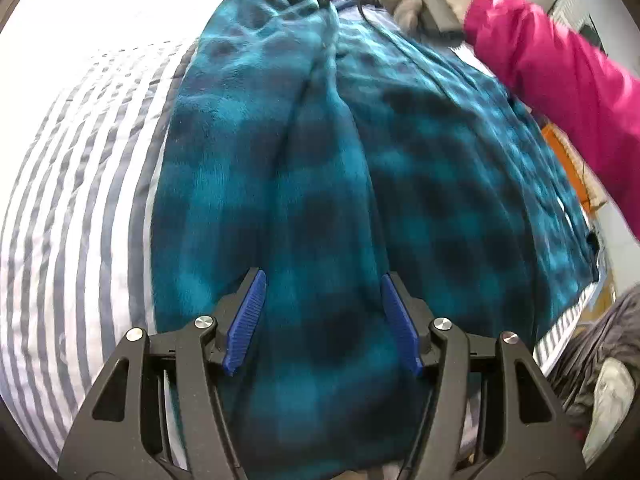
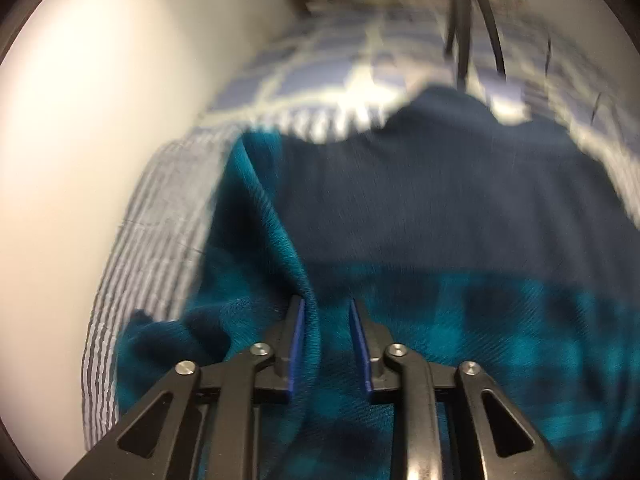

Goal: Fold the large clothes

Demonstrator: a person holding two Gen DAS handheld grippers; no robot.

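A large teal and black plaid fleece garment (image 1: 320, 152) lies spread on a striped bed. My left gripper (image 1: 322, 280) is open just above its near end, blue pads apart, holding nothing. In the left wrist view the right gripper (image 1: 424, 16), held by a gloved hand with a pink sleeve, is at the garment's far end. In the blurred right wrist view my right gripper (image 2: 327, 304) has its jaws narrowed around a raised fold of the fleece (image 2: 312, 280). Beyond it the garment's dark navy part (image 2: 440, 200) shows.
The bed cover is grey and white striped (image 1: 80, 200), with a blue checked blanket (image 2: 320, 72) at the far end. A white wall (image 2: 100, 120) runs along the left. Dark cables (image 2: 464, 20) hang beyond. Grey clothing (image 1: 600, 352) and an orange item (image 1: 560, 148) lie at the right.
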